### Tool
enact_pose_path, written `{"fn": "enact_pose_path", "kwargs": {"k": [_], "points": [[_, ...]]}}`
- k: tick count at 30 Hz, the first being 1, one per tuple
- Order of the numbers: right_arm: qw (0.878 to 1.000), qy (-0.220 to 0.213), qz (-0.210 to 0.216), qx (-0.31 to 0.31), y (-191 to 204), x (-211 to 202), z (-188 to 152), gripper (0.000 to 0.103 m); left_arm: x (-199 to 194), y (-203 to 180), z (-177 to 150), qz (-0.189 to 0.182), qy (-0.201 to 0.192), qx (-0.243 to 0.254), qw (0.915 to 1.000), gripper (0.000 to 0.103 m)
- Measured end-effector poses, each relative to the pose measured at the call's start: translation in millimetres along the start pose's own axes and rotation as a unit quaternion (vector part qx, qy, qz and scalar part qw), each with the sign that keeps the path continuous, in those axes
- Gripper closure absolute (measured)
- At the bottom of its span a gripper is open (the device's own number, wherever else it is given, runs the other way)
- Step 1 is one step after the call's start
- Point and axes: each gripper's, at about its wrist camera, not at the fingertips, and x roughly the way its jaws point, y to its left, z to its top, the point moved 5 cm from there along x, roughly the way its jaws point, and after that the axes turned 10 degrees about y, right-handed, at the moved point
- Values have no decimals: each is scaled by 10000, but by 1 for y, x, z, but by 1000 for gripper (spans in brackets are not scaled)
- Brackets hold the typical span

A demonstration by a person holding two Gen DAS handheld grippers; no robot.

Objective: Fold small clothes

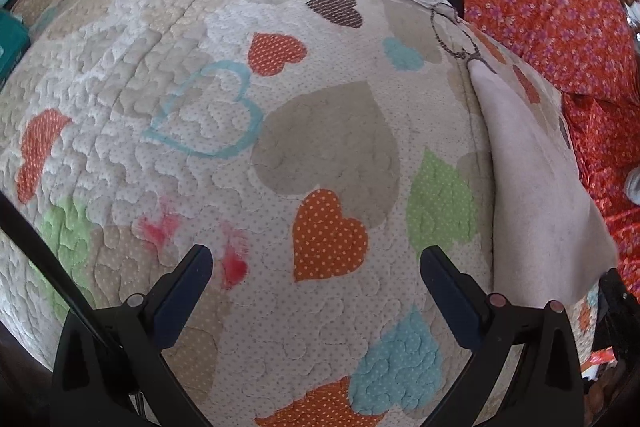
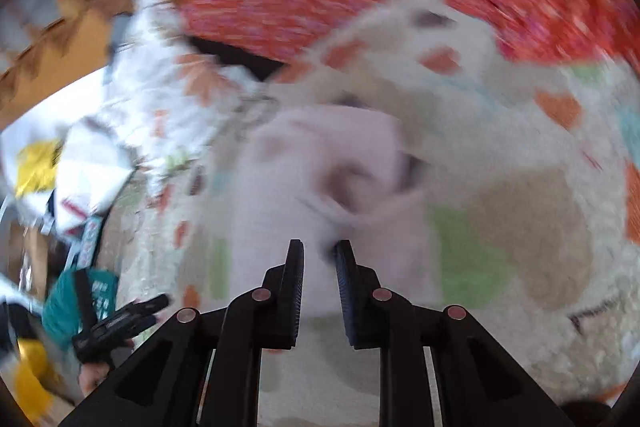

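My left gripper (image 1: 316, 267) hangs wide open over bare quilt (image 1: 280, 87), puffy stitched hearts, kept free for the next fold. At its right lies the pale garment (image 1: 532, 187), soft and felt-like. My right gripper (image 2: 319, 255) looks nearly closed, pinching its bunched cloth, though blur hides contact

Matt quilted cloth bedspread (image 1: 320, 131), soft pale cloth garment (image 1: 540, 195)

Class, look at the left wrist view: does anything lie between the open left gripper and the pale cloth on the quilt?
Nothing visible does. Only bare heart-patterned quilt separates the left gripper from the pale cloth, which lies off to its right.
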Motion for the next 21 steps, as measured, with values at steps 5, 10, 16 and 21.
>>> {"fn": "enact_pose_path", "kwargs": {"k": [5, 10, 16, 21], "points": [[9961, 627, 227, -580, 46, 69, -10, 83, -1, 1, -1, 100, -54, 16, 9999, 0], [9916, 1143, 166, -576, 42, 114, -40, 84, -6, 10, -1, 12, -73, -92, 9999, 0], [9924, 736, 130, -973, 40, 38, -5, 66, 0, 13, 4, -113, 39, -226, 9997, 0], [9959, -74, -537, -727, 0, 9, 73, 40, 12, 7, 4, 34, 145, -144, 9998, 0]]}}
